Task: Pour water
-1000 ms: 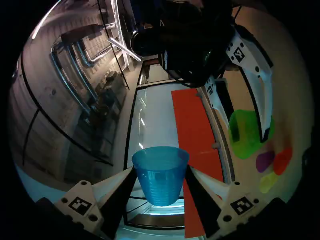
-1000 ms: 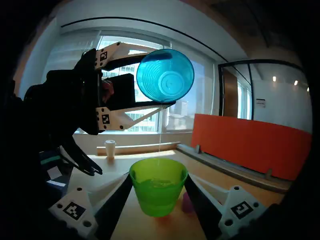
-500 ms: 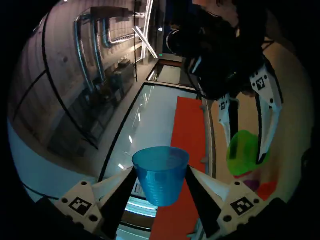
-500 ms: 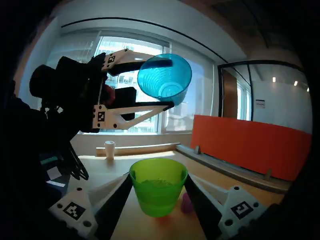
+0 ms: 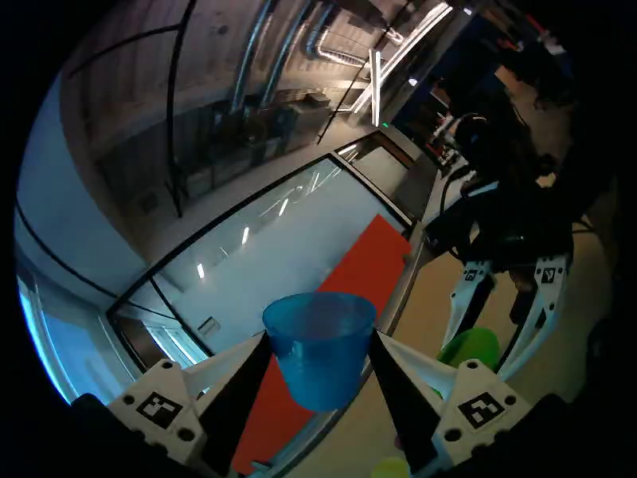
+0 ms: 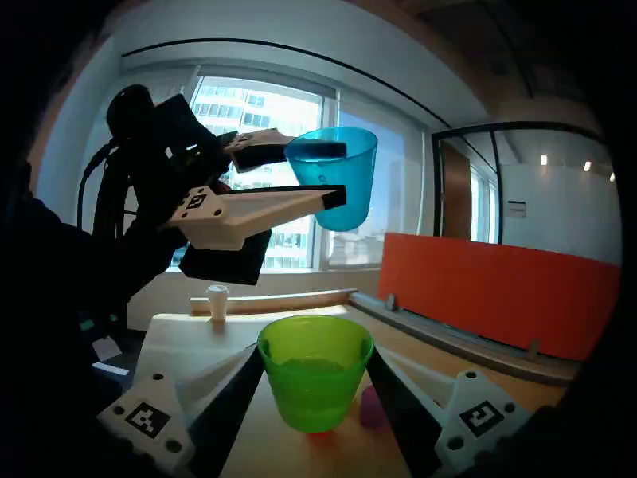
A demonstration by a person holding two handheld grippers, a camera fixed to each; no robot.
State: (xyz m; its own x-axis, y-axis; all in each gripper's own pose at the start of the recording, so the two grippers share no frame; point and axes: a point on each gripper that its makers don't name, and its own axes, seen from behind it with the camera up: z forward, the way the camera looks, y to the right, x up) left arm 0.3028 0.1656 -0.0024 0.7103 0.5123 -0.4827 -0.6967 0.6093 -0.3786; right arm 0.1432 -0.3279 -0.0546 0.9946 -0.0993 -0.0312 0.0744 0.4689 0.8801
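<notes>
Left gripper (image 5: 318, 344) closed on blue cup (image 5: 320, 366), both fingers pressing its sides. Cup upright, held high over bench (image 6: 267, 434). Right gripper (image 6: 315, 354) closed on green cup (image 6: 315, 386). Cup upright, partly filled, low by bench. Blue cup above green cup, apart.

raised cup (image 6: 332, 177) above lower cup (image 6: 315, 370), table (image 6: 434, 346) beneath

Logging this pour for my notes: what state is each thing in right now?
Translucent blue plastic cup: upright, lifted in the air, no water visible inside.
Translucent green plastic cup: upright, partly filled with liquid.
Left gripper: shut on the blue cup.
Right gripper: shut on the green cup.
Small white cup: standing upright.
</notes>
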